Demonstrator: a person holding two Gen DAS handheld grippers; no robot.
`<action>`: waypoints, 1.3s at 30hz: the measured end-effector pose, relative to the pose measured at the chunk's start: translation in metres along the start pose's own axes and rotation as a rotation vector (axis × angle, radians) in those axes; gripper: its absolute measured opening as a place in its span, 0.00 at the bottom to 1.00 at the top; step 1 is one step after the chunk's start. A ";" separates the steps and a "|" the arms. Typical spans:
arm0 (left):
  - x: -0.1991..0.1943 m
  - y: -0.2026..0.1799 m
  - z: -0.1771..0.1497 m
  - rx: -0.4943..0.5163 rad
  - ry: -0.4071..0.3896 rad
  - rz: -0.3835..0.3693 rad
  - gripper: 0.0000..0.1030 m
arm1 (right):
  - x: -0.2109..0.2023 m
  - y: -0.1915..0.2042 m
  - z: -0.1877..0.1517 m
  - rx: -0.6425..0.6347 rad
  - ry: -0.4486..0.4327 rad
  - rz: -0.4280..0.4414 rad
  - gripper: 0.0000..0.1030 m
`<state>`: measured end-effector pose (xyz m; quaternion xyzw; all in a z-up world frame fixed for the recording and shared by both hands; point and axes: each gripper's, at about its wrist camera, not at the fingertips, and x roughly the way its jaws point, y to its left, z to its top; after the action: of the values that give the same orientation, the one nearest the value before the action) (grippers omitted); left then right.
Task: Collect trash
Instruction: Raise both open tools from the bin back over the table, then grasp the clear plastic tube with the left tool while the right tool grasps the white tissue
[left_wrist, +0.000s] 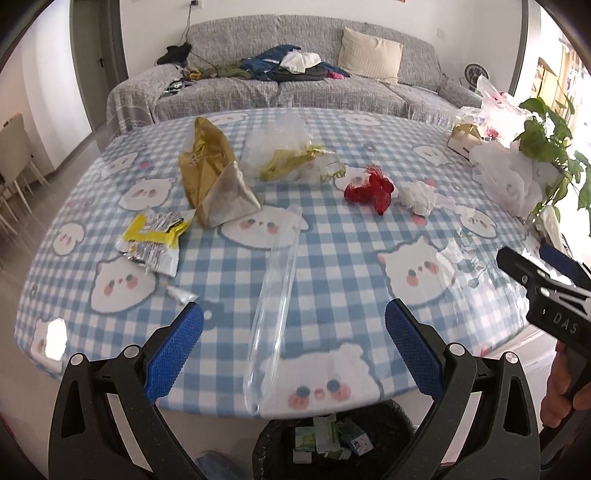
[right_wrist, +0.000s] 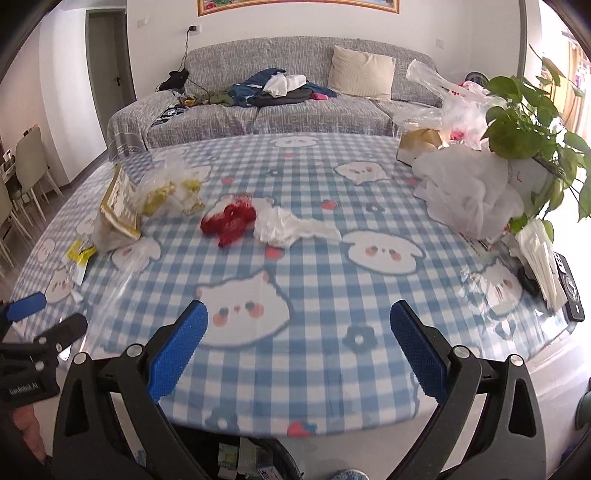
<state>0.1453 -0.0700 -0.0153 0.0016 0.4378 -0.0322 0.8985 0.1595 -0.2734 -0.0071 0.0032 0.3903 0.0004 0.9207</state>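
Trash lies on a blue checked table (left_wrist: 332, 266). A long clear plastic sleeve (left_wrist: 275, 295) lies just ahead of my open, empty left gripper (left_wrist: 293, 325). Further off are a yellow and silver wrapper (left_wrist: 155, 240), a gold bag (left_wrist: 210, 166), a clear bag with yellow wrappers (left_wrist: 288, 155), a red net (left_wrist: 369, 188) and a crumpled white tissue (left_wrist: 419, 195). My right gripper (right_wrist: 299, 321) is open and empty over the near table edge; the red net (right_wrist: 229, 219) and tissue (right_wrist: 288, 227) lie ahead of it. A black trash bin (left_wrist: 332, 443) with small cartons stands below the table edge.
White plastic bags (right_wrist: 469, 195), a potted plant (right_wrist: 524, 122) and a tissue box (right_wrist: 421, 144) crowd the table's right side. A black device (right_wrist: 570, 291) lies at the right edge. A grey sofa (left_wrist: 295, 88) with clothes stands behind. Chairs (right_wrist: 26, 166) stand at left.
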 end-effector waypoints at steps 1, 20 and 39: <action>0.001 0.000 0.001 0.001 0.001 -0.001 0.93 | 0.003 0.000 0.004 0.004 0.001 0.004 0.92; 0.068 0.002 0.018 0.007 0.113 0.014 0.78 | 0.089 -0.006 0.073 0.070 0.052 0.035 0.87; 0.099 -0.004 0.018 0.005 0.167 0.052 0.53 | 0.160 -0.003 0.076 0.084 0.159 0.045 0.62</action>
<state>0.2204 -0.0800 -0.0817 0.0180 0.5108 -0.0100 0.8595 0.3252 -0.2767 -0.0696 0.0503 0.4618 0.0050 0.8856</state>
